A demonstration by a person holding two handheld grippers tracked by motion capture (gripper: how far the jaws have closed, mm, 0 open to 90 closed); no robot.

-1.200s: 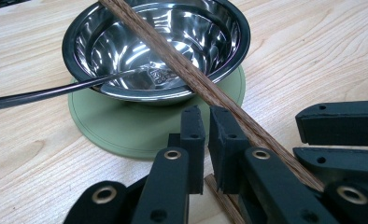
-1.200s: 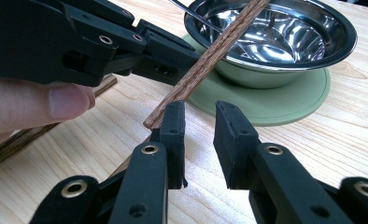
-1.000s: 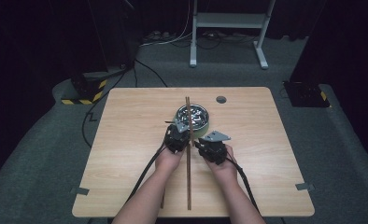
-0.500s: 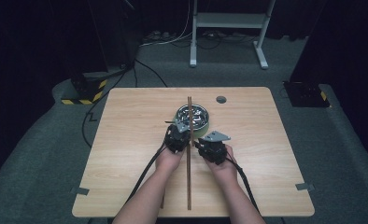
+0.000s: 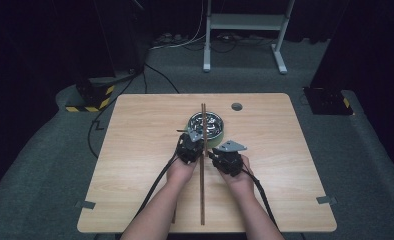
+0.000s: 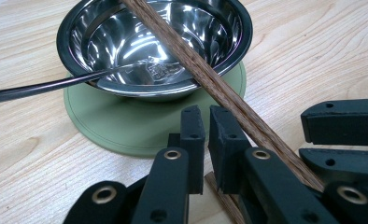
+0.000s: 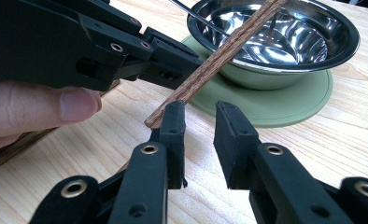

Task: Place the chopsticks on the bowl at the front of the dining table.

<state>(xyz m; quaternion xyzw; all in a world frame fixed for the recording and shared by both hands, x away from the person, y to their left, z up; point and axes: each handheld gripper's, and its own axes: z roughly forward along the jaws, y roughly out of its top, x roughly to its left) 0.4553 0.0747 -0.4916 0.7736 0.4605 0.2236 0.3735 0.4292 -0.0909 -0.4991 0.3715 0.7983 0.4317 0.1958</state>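
Note:
A steel bowl [image 5: 206,125] [image 6: 159,42] [image 7: 275,37] stands on a round green mat [image 6: 126,126] [image 7: 275,107] at the table's middle. A long wooden stick [image 5: 202,190] [image 6: 210,79] [image 7: 219,56] leans on the bowl's rim and runs back toward the front edge, passing between both hands. A thin metal handle [image 6: 42,86] pokes out of the bowl. My left gripper [image 5: 192,138] [image 6: 201,116] is shut just left of the stick with nothing between its pads. My right gripper [image 5: 214,152] [image 7: 201,114] has its jaws slightly apart and empty, the stick behind its left fingertip [image 7: 173,121].
A second wooden stick [image 7: 9,144] lies on the table under the left hand. A dark round hole [image 5: 236,106] marks the far side of the wooden table [image 5: 285,165]. Cables trail from both grippers toward the front edge.

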